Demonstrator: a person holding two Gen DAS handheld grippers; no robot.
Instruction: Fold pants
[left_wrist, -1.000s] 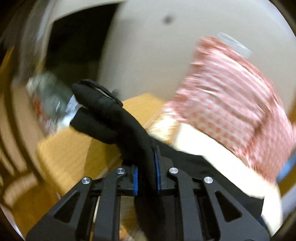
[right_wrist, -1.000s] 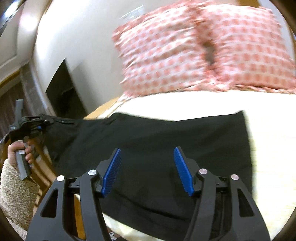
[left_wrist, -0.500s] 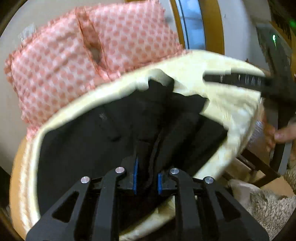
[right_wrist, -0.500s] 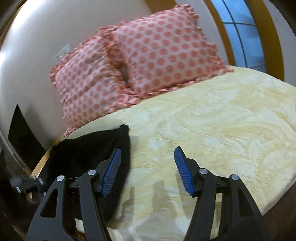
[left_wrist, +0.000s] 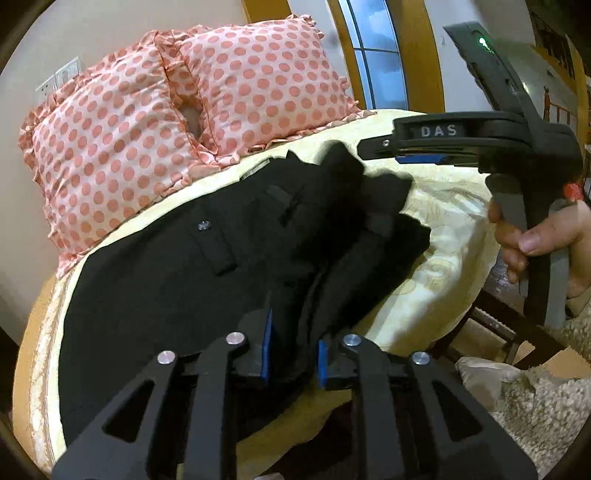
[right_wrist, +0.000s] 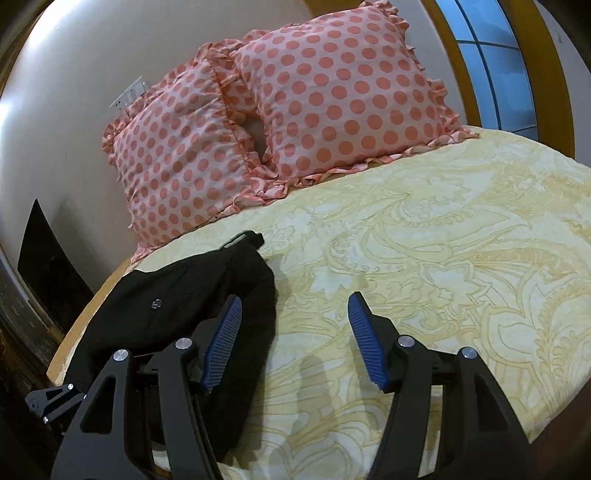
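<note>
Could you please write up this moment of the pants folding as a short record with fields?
surface: bed with yellow patterned cover
garment: black pants, lying on the near left part of the bed
left hand-held gripper: shut on a bunched fold of the pants
right hand-held gripper: open, holding nothing, above the cover just right of the pants
pillows: two pink polka-dot pillows side by side at the head of the bed
fold state: not finished, cloth rumpled at the right edge
</note>
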